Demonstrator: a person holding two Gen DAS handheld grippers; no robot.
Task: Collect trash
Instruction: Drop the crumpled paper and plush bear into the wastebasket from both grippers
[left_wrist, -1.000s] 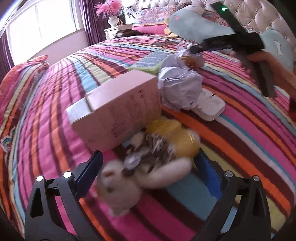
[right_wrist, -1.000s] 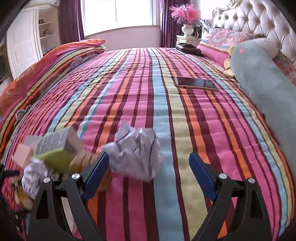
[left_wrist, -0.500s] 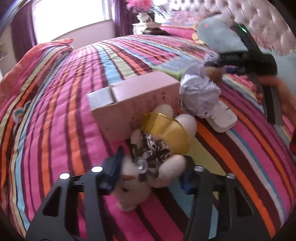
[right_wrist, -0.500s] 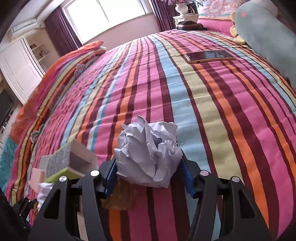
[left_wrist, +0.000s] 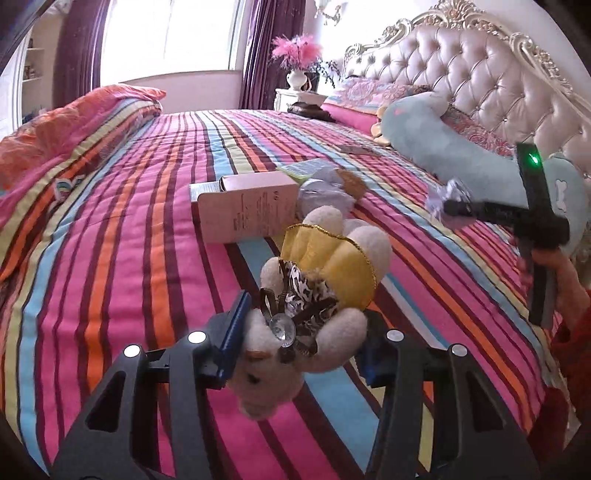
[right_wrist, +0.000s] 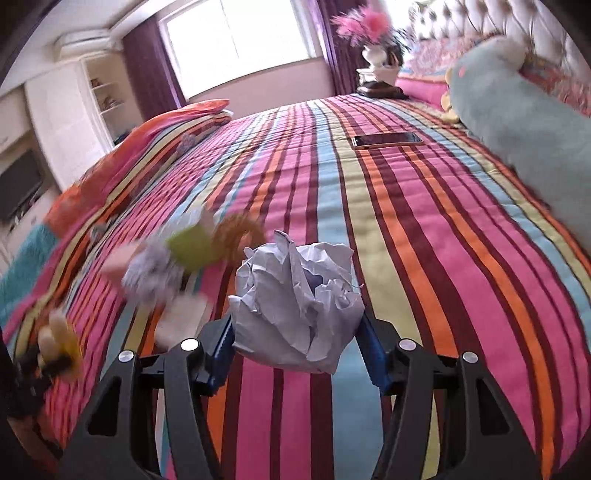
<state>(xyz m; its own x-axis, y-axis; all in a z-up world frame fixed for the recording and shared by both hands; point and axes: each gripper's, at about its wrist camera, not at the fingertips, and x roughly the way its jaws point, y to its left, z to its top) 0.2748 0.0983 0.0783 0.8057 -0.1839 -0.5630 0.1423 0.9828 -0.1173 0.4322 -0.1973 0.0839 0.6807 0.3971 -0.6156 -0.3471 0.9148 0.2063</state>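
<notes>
Gripping a crumpled ball of white paper (right_wrist: 295, 310) between its blue pads, the right gripper (right_wrist: 295, 343) holds the wad clear above a striped bedspread (right_wrist: 424, 240) in the right wrist view. At 1 o'clock from the ball, a smartphone (right_wrist: 386, 140) lies flat on the quilt, well apart from it. At 9 to 10 o'clock, a blurred cluster of litter shows, among it a green-and-white carton (right_wrist: 192, 242) and a second paper wad (right_wrist: 151, 271).

In the left wrist view, the left gripper (left_wrist: 299, 354) is clamped on a small cream plush toy (left_wrist: 314, 295) in a yellow skirt and leopard-print top, its head hanging at 6 o'clock below the pads. Beyond the toy at 11 o'clock, a pink cardboard box (left_wrist: 247, 210) rests on the bedspread, with the remaining wad and carton just behind it at 1 o'clock. At 3 o'clock, the person's hand (left_wrist: 561, 273) carries the other tool near a long pale-blue plush pillow (left_wrist: 461, 158) that lies against the tufted headboard (left_wrist: 480, 74).
</notes>
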